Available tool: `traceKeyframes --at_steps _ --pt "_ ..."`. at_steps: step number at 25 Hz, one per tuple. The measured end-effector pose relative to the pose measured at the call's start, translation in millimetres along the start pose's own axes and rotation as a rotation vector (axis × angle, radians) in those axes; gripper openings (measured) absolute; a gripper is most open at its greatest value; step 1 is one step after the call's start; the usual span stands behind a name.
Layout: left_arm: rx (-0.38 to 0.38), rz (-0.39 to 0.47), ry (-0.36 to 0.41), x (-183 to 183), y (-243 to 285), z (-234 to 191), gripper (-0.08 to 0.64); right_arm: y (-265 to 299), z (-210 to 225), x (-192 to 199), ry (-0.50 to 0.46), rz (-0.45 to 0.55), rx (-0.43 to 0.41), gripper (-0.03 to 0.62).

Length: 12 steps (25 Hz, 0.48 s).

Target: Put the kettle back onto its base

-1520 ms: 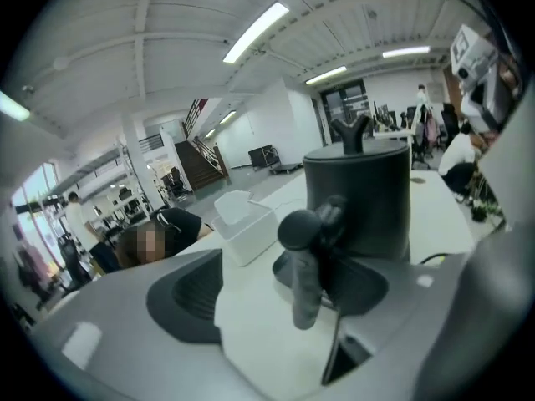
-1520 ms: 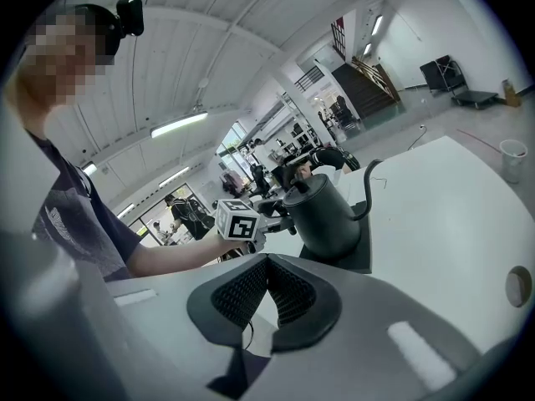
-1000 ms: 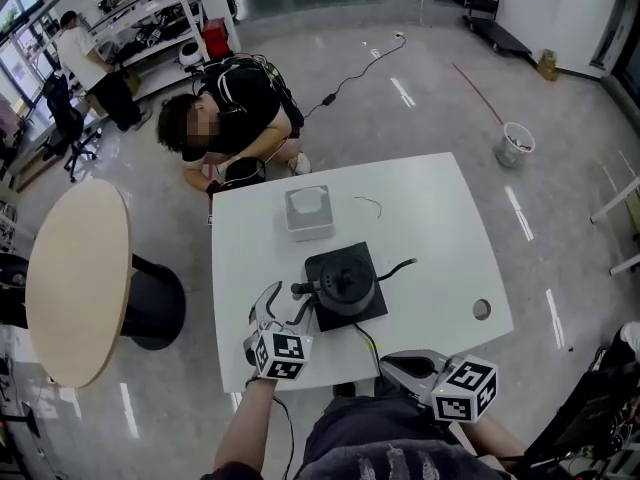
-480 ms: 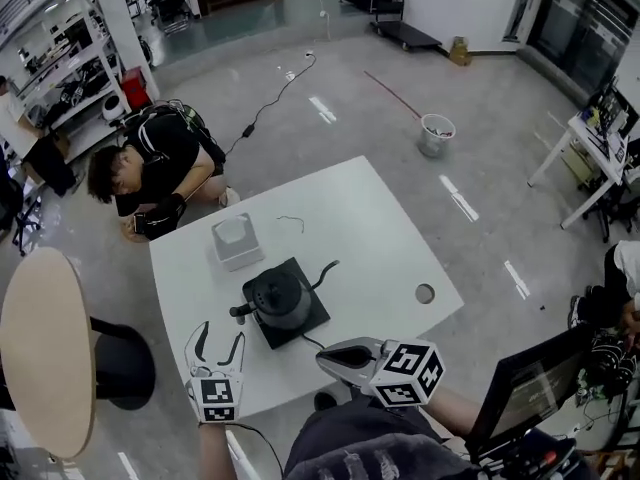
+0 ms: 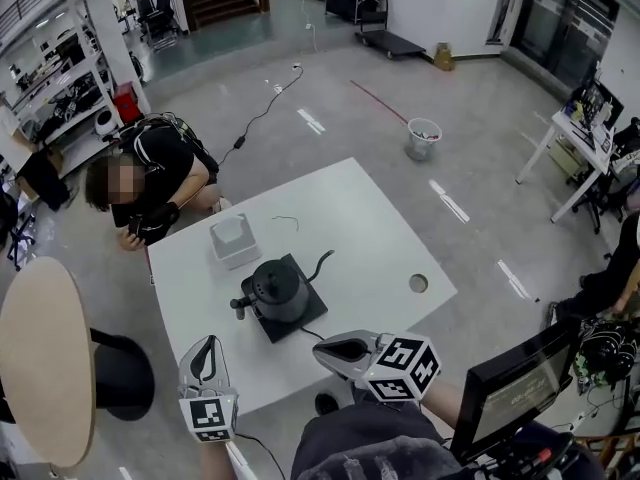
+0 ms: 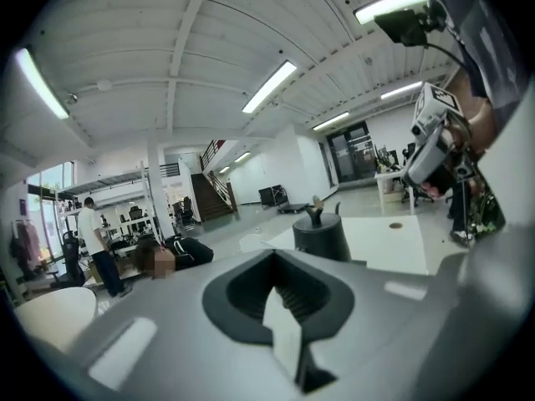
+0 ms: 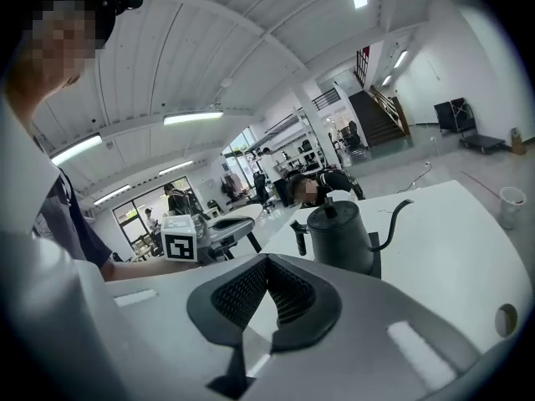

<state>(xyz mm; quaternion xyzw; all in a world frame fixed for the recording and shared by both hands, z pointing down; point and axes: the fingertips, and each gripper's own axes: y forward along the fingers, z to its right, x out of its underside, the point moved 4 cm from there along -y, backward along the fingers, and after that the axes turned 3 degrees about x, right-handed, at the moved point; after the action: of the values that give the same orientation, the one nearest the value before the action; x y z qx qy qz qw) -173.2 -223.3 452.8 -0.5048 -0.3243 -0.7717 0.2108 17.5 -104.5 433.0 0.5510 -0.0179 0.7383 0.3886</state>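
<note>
Your white bench (image 5: pixel 380 238) fills the middle. The black gooseneck kettle (image 5: pixel 278 286) sits upright on its square black base (image 5: pixel 290 326) towards the bench's left side, spout pointing right. At the near edge, your right tongs (image 5: pixel 322 349) are pinched together and empty. Your left tongs (image 5: pixel 206 343) have just been closing, nothing between them, well apart from the kettle.

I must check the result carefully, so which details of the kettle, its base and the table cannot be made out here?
- Head view: the kettle covers the middle of its base, so how it seats is hidden.
- Left gripper view: the left tool's body hides the base.
- Head view: the white box is too small to show any contents.
</note>
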Motion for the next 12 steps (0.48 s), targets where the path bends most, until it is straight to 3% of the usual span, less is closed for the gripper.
traceKeyframes --at_steps 6,12 --pt "0.079 -0.021 0.014 13.4 -2.6 30.8 0.000 -8.5 -0.9 10.1 0.002 -0.005 0.056 0.000" --pt "0.068 -0.013 0.019 -3.0 -16.9 46.8 0.000 -21.6 -7.0 3.4 -0.019 0.039 0.023 0.000"
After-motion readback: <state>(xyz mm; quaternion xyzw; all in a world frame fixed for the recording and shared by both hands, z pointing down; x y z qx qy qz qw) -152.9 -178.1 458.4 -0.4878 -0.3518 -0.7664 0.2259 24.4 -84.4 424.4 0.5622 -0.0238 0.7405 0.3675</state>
